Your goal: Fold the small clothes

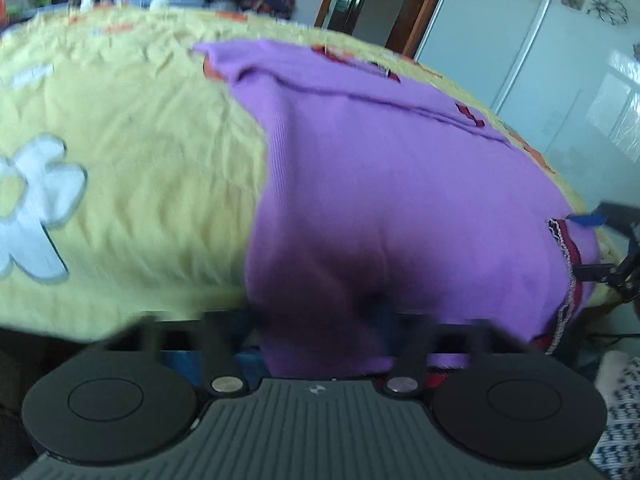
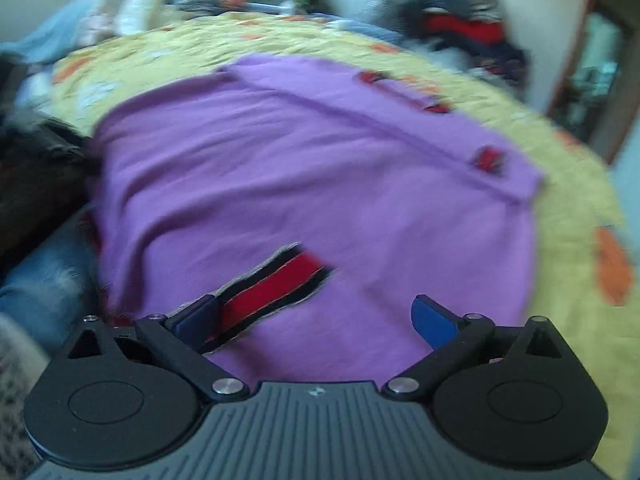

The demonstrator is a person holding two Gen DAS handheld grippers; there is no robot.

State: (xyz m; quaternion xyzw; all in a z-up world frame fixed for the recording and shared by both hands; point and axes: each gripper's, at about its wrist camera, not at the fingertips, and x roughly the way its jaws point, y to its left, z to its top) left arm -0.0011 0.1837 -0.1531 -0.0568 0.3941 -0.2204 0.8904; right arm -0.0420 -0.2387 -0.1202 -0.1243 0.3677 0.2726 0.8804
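Purple knit garment (image 1: 380,208) spread on yellow flowered bedspread (image 1: 132,160), near edge bunched into left gripper (image 1: 324,332), jaws hidden under cloth, striped red cuff (image 1: 568,272) at right, blue-tipped right gripper (image 1: 600,240) beside it, blurred.

A purple garment (image 2: 320,184) with red-and-black striped trim lies spread on yellow bedding.

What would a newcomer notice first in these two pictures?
First, the purple sweater spread across the yellow bedspread. Then its red and black striped band, near the right gripper, whose blue fingers stand wide apart. A white flower decorates the bedspread's left side.
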